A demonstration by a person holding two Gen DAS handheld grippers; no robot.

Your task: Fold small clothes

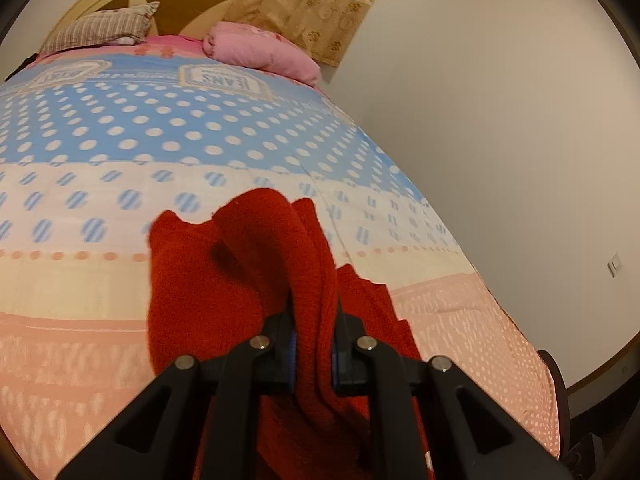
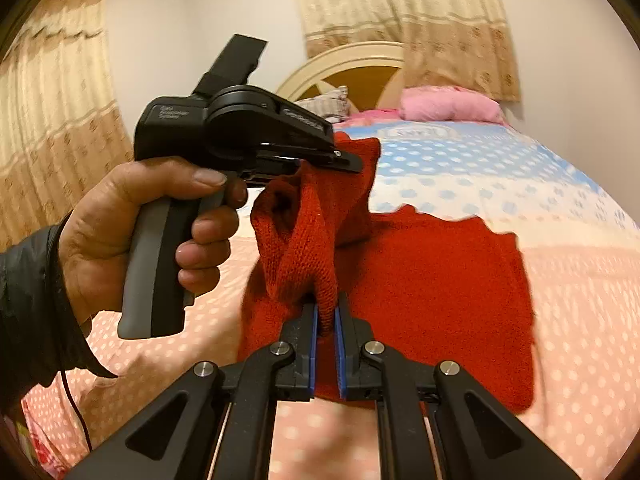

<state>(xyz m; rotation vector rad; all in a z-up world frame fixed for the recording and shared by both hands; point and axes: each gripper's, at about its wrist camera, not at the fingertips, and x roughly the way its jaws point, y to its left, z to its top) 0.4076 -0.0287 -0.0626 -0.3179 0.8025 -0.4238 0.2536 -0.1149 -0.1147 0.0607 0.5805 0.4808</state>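
The red sweater [image 2: 432, 288] hangs bunched over the bed [image 2: 560, 312], long axis unclear; left gripper [image 1: 313, 354] and right gripper [image 2: 327, 322] both pinch its folds.

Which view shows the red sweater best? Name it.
Right wrist view: the sweater shows most of its body spread on the bed, both grippers clamping an edge. The left wrist view shows only bunched folds in its jaws.
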